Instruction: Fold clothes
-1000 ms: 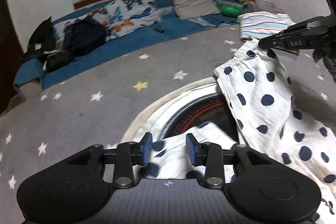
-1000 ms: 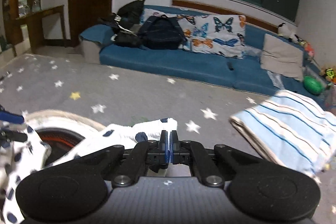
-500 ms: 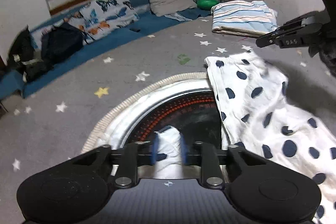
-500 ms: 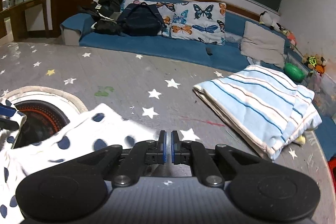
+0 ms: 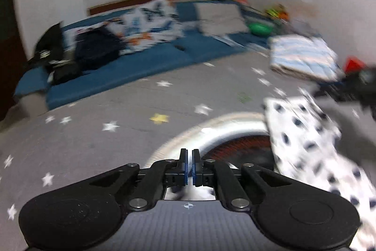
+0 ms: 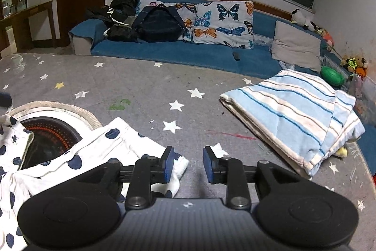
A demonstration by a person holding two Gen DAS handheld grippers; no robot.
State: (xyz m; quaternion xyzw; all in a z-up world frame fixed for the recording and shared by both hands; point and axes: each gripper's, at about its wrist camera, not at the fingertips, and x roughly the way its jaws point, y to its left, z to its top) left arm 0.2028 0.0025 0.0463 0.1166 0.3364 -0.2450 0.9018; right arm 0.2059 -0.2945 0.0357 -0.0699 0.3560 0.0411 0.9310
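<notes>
A white garment with navy dots point(image 6: 70, 157) lies on the grey star carpet, partly over a round mat; it shows blurred at the right of the left wrist view point(image 5: 305, 140). My right gripper point(image 6: 186, 166) is open and empty, its left finger over the garment's right corner. My left gripper point(image 5: 189, 167) has its jaws nearly together, with spotted cloth showing just below the fingers; the view is blurred and I cannot tell whether cloth is pinched. The right gripper shows dark at the right edge of the left wrist view point(image 5: 352, 88).
A round mat with a cream rim point(image 6: 61, 109) and dark orange-dotted centre lies under the garment. A folded blue striped blanket point(image 6: 293, 109) lies to the right. A blue sofa point(image 6: 188, 53) with butterfly cushions, a black backpack point(image 6: 159, 22) and toys lines the back wall.
My right gripper opened and let go of the garment's corner, which now lies on the carpet. My left gripper closed its jaws and swung, blurring its view.
</notes>
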